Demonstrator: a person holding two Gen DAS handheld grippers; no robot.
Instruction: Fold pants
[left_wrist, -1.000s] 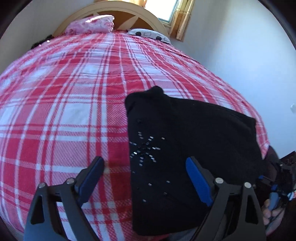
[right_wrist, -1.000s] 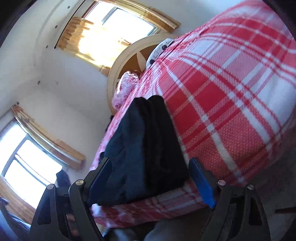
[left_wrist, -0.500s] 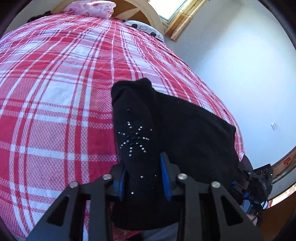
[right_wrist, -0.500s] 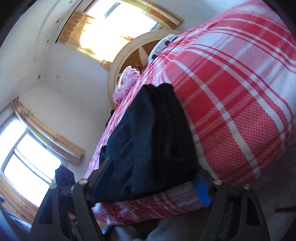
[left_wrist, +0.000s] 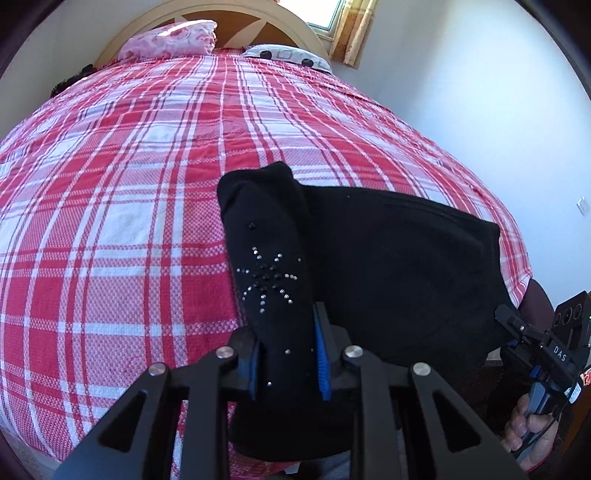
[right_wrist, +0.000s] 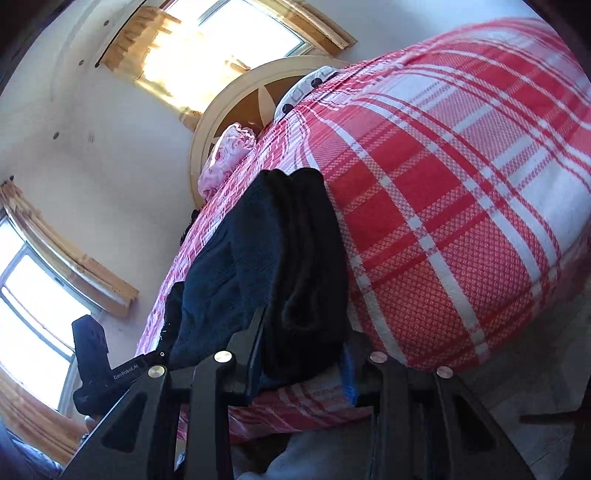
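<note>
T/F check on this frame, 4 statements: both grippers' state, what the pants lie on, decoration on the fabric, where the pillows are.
1. The left gripper is shut on the black pants. True.
2. The right gripper hangs open, clear of the pants. False: it is clamped on a thick fold of them.
3. The pants lie on a plain blue sheet. False: a red and white plaid bedspread.
4. A rhinestone starburst shows near the left gripper. True.
</note>
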